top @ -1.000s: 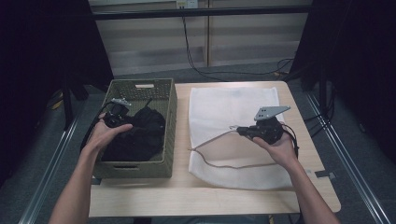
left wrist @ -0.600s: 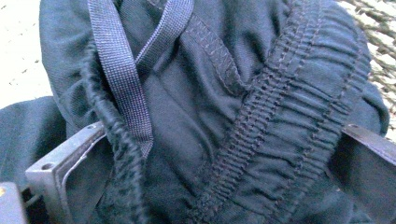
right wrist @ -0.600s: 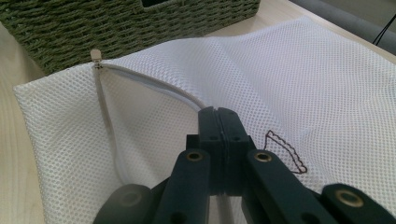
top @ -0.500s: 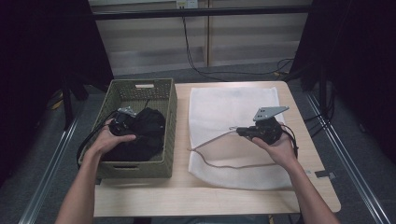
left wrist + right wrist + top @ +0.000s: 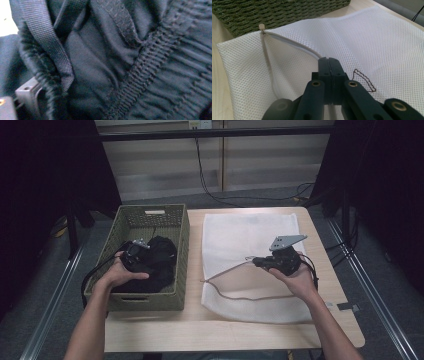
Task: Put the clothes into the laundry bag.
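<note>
The person's left gripper point(image 5: 134, 251) is pressing down into a heap of dark clothing point(image 5: 156, 262) lying in the green woven basket point(image 5: 181, 227), which is sitting on the left part of the table point(image 5: 210, 332), close to its left edge. In the left gripper view the camera is sitting right against the dark cloth point(image 5: 120, 62): a gathered elastic band point(image 5: 155, 75) and a flat woven strap point(image 5: 50, 45) are running across it, and how the jaws are standing cannot be told from any view.

The right gripper point(image 5: 256, 262) is holding the upper edge of the opening of a white mesh laundry bag point(image 5: 250, 230), which is lying flat on the right part of the table, just beside the basket. In the right gripper view the two black jaws of the right gripper point(image 5: 329, 61) are standing closed together, pinching the mesh bag point(image 5: 374, 40) at its zipper edge point(image 5: 294, 45). The zipper pull point(image 5: 262, 27) is resting at the bag's corner nearest the basket point(image 5: 274, 10). The bag's mouth is gaping open toward the basket.
</note>
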`<state>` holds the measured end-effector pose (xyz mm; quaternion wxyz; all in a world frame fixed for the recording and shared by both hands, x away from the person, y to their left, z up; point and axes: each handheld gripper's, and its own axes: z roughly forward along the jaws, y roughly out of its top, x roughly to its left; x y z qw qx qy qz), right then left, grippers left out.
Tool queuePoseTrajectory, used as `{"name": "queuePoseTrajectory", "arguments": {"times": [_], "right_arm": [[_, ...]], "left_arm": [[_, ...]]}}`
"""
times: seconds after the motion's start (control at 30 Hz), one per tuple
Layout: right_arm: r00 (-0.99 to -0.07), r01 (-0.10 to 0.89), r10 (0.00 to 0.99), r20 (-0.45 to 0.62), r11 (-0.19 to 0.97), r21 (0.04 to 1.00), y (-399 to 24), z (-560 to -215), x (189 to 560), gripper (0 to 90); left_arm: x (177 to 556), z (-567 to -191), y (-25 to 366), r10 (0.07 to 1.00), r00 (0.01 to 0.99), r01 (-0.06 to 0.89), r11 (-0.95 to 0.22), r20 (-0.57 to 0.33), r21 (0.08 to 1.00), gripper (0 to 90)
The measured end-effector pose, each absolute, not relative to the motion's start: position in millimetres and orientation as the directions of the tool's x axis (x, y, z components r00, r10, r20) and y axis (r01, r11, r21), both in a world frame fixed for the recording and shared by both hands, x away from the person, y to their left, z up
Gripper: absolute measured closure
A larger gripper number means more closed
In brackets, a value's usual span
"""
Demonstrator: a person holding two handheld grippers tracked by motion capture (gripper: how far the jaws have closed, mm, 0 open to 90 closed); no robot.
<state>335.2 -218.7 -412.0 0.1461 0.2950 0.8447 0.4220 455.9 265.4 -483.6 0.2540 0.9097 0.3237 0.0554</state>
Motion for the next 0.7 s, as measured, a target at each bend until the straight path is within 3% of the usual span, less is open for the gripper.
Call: {"name": "queuePoseTrajectory", "arguments": {"times": [0.13, 0.4, 0.7], "right_arm": [[-0.782, 0.378, 0.624, -0.002, 0.476, 0.794, -217, -413, 334, 90.0], [-0.786, 0.372, 0.618, -0.006, 0.481, 0.794, -216, -413, 334, 90.0], [-0.785, 0.371, 0.62, -0.006, 0.478, 0.796, -216, -413, 335, 90.0]], "left_arm": [[461, -476, 264, 0.651, 0.756, 0.611, -0.662, -0.071, 0.435, 17.0], [463, -473, 270, 0.694, 0.71, 0.668, -0.61, -0.118, 0.427, 47.5], [465, -468, 268, 0.702, 0.704, 0.678, -0.619, -0.109, 0.397, 65.3]]}}
